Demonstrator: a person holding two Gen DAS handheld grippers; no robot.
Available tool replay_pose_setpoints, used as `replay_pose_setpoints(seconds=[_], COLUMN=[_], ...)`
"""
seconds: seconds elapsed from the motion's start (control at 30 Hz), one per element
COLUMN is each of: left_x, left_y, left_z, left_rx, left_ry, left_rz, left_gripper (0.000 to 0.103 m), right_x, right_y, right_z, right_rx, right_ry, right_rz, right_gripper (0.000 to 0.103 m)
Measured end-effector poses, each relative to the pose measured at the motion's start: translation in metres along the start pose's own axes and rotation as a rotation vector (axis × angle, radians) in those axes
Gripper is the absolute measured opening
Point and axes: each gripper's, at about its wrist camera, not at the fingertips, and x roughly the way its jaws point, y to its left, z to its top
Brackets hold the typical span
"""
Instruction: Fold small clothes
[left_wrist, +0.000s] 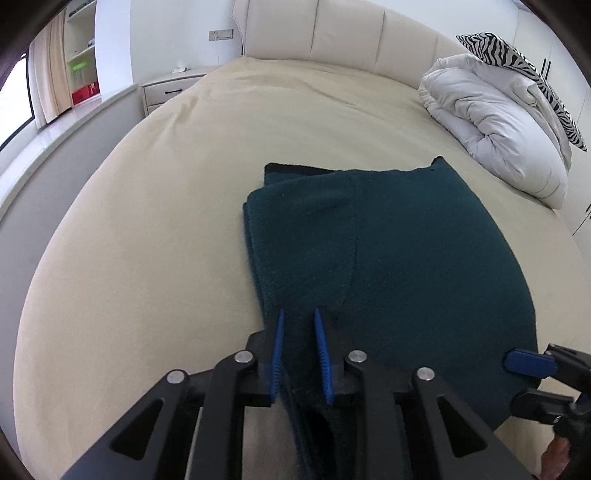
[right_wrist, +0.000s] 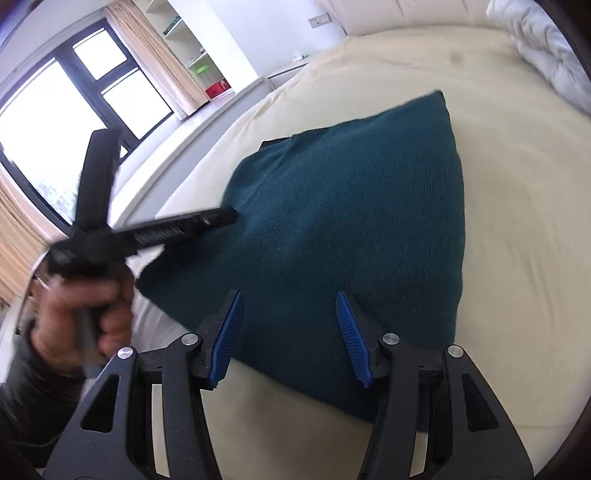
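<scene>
Left gripper pinching teal garment edge, right gripper open, prob. above near edge.

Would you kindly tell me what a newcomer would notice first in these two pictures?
A dark teal garment lies partly folded in the middle of the cream bed. The left gripper pinches its near edge. The right gripper hangs open over it.
</scene>
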Motion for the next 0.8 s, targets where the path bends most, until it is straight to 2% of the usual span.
replay_pose_setpoints(seconds=[0.1,0.17,0.23,0.33,0.4,0.5,0.57,0.6,0.7,0.8], left_x=[0.000,-0.001,-0.005,-0.007,-0.011,-0.027,-0.047,-0.055,-0.077,-0.064], left_y=[0.010,0.009,0.001,0.005,0.005,0.008,0.005,0.005,-0.006,-0.036], left_z=[-0.006,-0.007,-0.009,-0.012,-0.009,-0.008,-0.003,0.002,0.025,0.054], left_rx=[-0.026,-0.037,-0.020,-0.045,-0.061,-0.060,-0.046,-0.055,-0.077,-0.024], left_ry=[-0.006,-0.008,-0.021,-0.031,-0.035,-0.029,-0.067,-0.090,-0.162,-0.175], left_rz=[-0.003,-0.002,0.022,0.002,0.000,0.040,0.123,0.126,0.062,-0.002], left_gripper=[0.042,0.042,0.042,0.043,0.047,0.047,0.046,0.046,0.046,0.046], right_x=[-0.005,-0.005,0.002,0.034,0.034,0.021,0.013,0.008,-0.013,-0.023], right_y=[-0.001,-0.002,-0.006,-0.029,-0.044,-0.051,-0.059,-0.061,-0.067,-0.070], right_z=[0.004,0.014,0.020,0.020,0.010,0.006,0.005,0.006,0.017,0.041], right_rx=[0.017,0.036,0.056,0.103,0.129,0.154,0.165,0.170,0.192,0.221], right_ry=[-0.003,-0.025,-0.025,0.061,0.027,0.026,0.033,0.029,-0.032,-0.081], right_rz=[0.060,0.098,0.101,0.092,0.146,0.172,0.159,0.149,0.153,0.176], right_gripper=[0.051,0.051,0.051,0.050,0.044,0.044,0.044,0.044,0.046,0.046])
